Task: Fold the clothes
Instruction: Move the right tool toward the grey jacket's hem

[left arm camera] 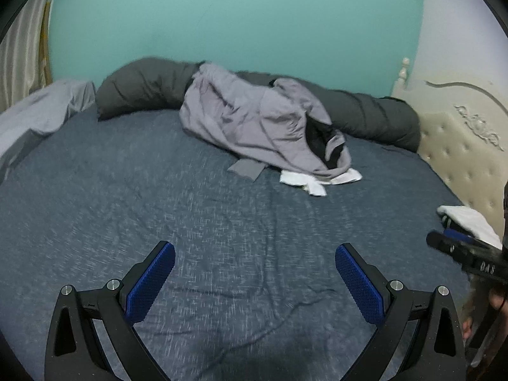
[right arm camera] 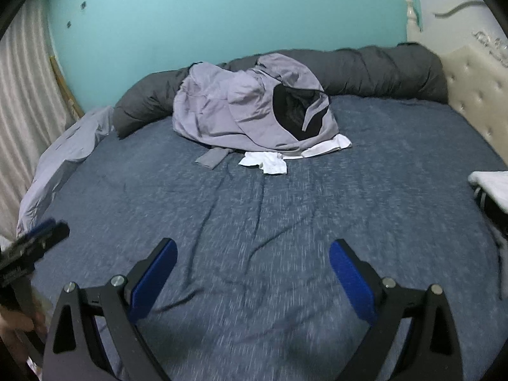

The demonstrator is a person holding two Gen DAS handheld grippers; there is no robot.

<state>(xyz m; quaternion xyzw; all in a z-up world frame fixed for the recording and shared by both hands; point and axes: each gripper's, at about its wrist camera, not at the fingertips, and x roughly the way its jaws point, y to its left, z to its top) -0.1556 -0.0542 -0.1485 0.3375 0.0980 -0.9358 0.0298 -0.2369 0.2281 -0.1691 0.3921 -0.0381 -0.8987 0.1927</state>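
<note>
At the bottom of the left wrist view the left gripper [left arm camera: 255,265] hangs over the bed with its blue-padded fingers [left arm camera: 151,281] spread wide and nothing between them. The right wrist view shows the same of the right gripper [right arm camera: 253,262]: jaws wide apart, empty, low in the frame above the blue-grey bedsheet [right arm camera: 254,216]. Each gripper also shows in the other's camera as a blurred dark body, at the right edge of the left view and the lower left edge of the right view.

Between the fingers and the clothes lies a broad stretch of bare, lightly creased sheet. At the right edge of the frame, mid-height, sits a white folded item [right arm camera: 490,187] on something dark.

Well beyond both grippers, in the upper middle of each frame, lies the crumpled lilac-grey garment [left arm camera: 254,120] with a black lining showing at an opening. A white cloth [right arm camera: 270,162] pokes out from under its near edge, and a small grey folded piece [right arm camera: 211,158] lies just to the left of that. Behind the heap a dark grey rolled duvet [left arm camera: 143,85] runs along the teal wall [left arm camera: 238,16]. A cream tufted headboard [right arm camera: 473,85] stands at the upper right.
</note>
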